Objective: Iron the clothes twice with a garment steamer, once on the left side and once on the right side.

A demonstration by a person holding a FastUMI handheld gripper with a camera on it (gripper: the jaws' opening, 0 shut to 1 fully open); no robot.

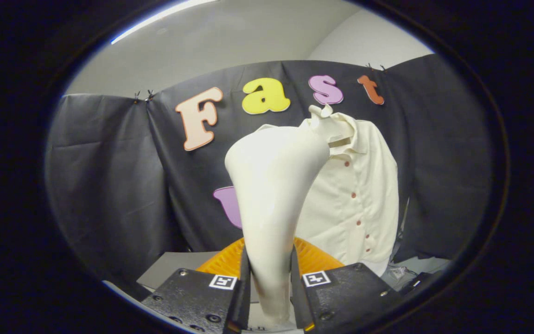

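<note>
The tongs [270, 278] are clamped on the garment steamer [274, 195], one finger pressing each side of its narrow handle. The steamer's long axis runs up and away from the fingers, leaning slightly toward the shirt [357, 195]; it widens from the slim handle into a broad head at the top. The head's working face points away toward the shirt, so only its smooth back can be seen. The handle's lower end drops out of sight between the fingers.

The shirt hangs upright on the black cloth wall beyond the steamer, collar at the top, a row of small reddish buttons running down its front. The steamer covers one side of it, including that shoulder and sleeve; whether head and fabric touch cannot be told.

Just beyond the fingers an orange ribbed object [311, 260] lies on the desk [169, 269], mostly hidden behind steamer and tongs.
</note>
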